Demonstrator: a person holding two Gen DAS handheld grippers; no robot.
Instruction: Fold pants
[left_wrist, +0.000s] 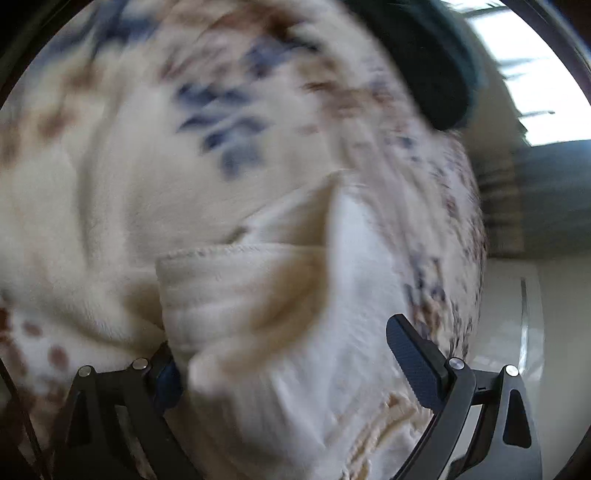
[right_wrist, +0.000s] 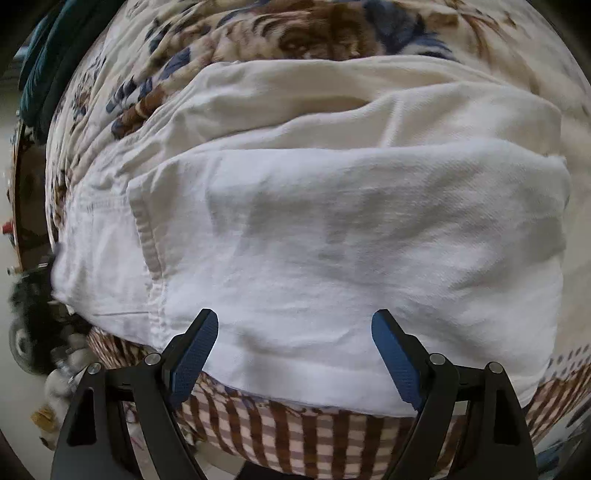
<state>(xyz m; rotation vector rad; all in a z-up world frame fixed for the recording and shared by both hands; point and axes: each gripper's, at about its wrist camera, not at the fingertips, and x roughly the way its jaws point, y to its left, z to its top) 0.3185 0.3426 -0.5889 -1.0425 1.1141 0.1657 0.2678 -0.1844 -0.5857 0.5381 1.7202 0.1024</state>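
Between your left tongs (left_wrist: 291, 363) sat a bunched cream fold of the pants (left_wrist: 258, 295), hem stitching facing the lens. Frame was motion-blurred. Right-hand finger (left_wrist: 413, 365) stood clear of the cloth with its pad exposed; the other finger was mostly buried under fabric. Jaws were spread wide around the bunch, and I couldn't tell whether anything was actually pinched.

Your right tongs (right_wrist: 295, 354) were spread wide, holding nothing. Both blue pads (right_wrist: 194, 354) hovered over the near edge of the pants (right_wrist: 332, 229), just at that edge; whether they touched it I couldn't tell.

Pants lay on the bed, on a floral blanket (right_wrist: 295, 33) in cream, brown and blue. A brown-and-white checked border (right_wrist: 295, 432) of the bedding showed just below the near edge of the pants. No containers were visible.

Orientation, right wrist view: pants were folded into stacked layers, with the long axis running left-right across the frame, square to your tongs. A stitched hem (right_wrist: 147, 236) ran vertically at the left side, with one more layer sticking out beyond it. Folded edges of the layers ran roughly parallel, stepping away from you.

Dark teal cloth (left_wrist: 436, 62) sat at the bed's far edge in the left view, well apart from the pants.
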